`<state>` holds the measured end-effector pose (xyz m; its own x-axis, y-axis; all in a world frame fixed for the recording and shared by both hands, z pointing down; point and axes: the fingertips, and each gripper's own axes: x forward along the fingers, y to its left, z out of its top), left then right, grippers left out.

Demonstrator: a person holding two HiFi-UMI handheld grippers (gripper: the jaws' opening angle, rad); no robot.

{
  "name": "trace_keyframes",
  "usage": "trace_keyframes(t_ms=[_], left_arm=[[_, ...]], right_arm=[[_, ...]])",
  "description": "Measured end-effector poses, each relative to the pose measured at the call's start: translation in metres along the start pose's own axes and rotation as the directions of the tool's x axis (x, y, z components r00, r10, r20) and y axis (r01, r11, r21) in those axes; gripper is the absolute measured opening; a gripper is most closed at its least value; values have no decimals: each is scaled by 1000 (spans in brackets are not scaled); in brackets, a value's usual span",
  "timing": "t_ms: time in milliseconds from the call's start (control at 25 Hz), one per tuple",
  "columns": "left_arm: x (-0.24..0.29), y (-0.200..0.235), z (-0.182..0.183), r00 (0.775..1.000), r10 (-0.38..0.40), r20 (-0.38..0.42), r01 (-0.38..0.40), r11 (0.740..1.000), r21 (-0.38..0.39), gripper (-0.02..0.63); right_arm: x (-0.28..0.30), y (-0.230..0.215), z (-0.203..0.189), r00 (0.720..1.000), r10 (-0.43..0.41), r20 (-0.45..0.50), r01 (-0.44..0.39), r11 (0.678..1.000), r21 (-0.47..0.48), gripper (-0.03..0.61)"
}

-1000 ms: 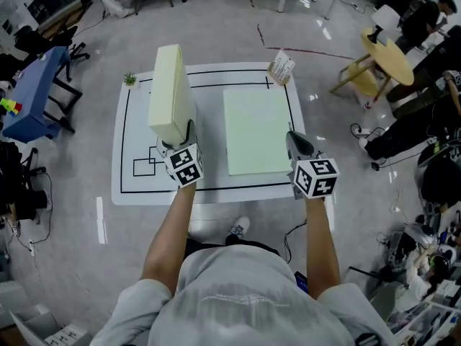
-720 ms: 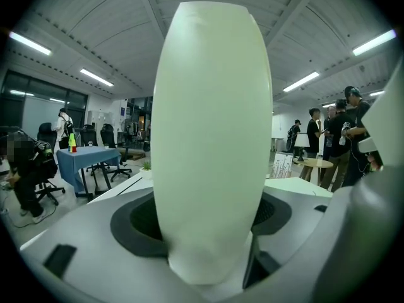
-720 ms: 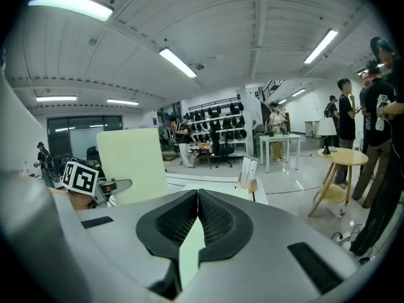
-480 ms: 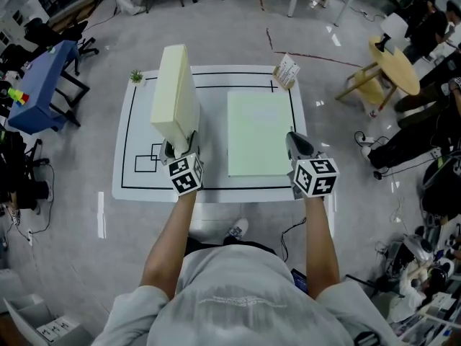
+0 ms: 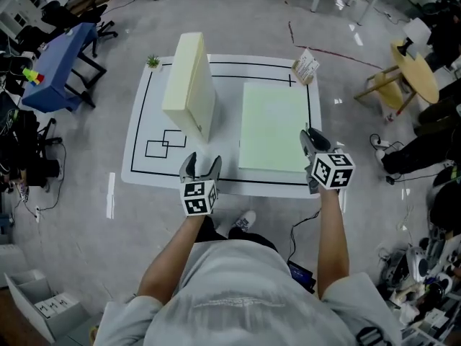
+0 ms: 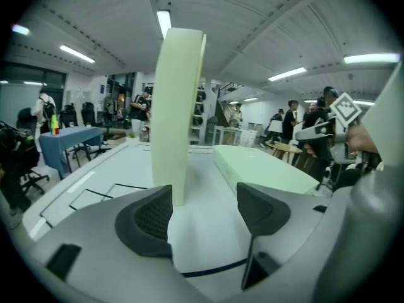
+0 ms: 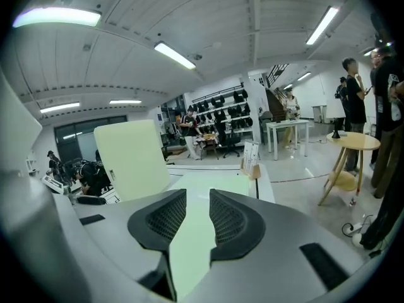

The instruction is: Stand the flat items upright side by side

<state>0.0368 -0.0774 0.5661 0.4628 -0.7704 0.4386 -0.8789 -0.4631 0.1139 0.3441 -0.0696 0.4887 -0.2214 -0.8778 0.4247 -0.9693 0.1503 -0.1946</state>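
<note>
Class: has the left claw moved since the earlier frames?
Yes. The left claw has drawn back toward the person from the upright slab, now apart from it.

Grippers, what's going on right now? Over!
Left gripper open, empty, short of the upright cream slab. Right gripper jaws opening at the near corner of the flat green slab, not pressing it. Card stand at the far corner, apart.

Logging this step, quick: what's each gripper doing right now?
Left gripper: open, empty.
Right gripper: jaws opening, gripping nothing; flat green slab shows through the gap.
</note>
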Motion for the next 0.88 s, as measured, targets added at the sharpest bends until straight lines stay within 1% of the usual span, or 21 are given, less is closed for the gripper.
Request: trace_keyframes(t_ms=[80, 120, 200, 280, 360, 480, 560, 640, 680, 760, 880], left_arm=[[5, -30, -4, 992, -121, -21, 121, 993, -6, 325], [10, -45, -3, 983, -182, -27, 182, 983, -15, 325], [21, -71, 5, 956, -291, -29, 289, 956, -47, 325], [38, -89, 15, 933, -358, -28, 355, 930, -92, 325], [58, -97, 21, 924, -380, -47, 373, 920, -119, 325], [90, -101, 25, 916, -390, -88, 373, 913, -165, 336], [106, -105, 30, 907, -410, -92, 382, 896, -227, 344], [118, -110, 36, 901, -426, -84, 388, 876, -287, 353], [124, -111, 38, 900, -428, -84, 386, 871, -305, 358], [134, -110, 39, 899, -426, -103, 378, 872, -311, 359], [147, -106, 35, 888, -434, -150, 376, 874, -308, 359]], right_arm=[[5, -10, -6, 1000, 8, -20, -8, 1000, 7, 179], [8, -14, -10, 999, 13, -31, -12, 1000, 17, 209], [14, -24, -17, 998, 24, -50, -21, 998, 53, 271], [22, -32, -24, 997, 46, -64, -39, 994, 99, 305], [28, -38, -30, 995, 65, -79, -54, 988, 142, 342], [35, -47, -34, 993, 78, -83, -60, 978, 200, 363], [38, -51, -35, 992, 91, -90, -68, 970, 233, 368], [43, -53, -39, 987, 109, -116, -79, 967, 240, 374], [46, -53, -41, 985, 117, -130, -83, 968, 238, 377], [52, -54, -43, 980, 127, -152, -88, 967, 239, 382], [63, -56, -49, 973, 144, -179, -96, 962, 256, 384]])
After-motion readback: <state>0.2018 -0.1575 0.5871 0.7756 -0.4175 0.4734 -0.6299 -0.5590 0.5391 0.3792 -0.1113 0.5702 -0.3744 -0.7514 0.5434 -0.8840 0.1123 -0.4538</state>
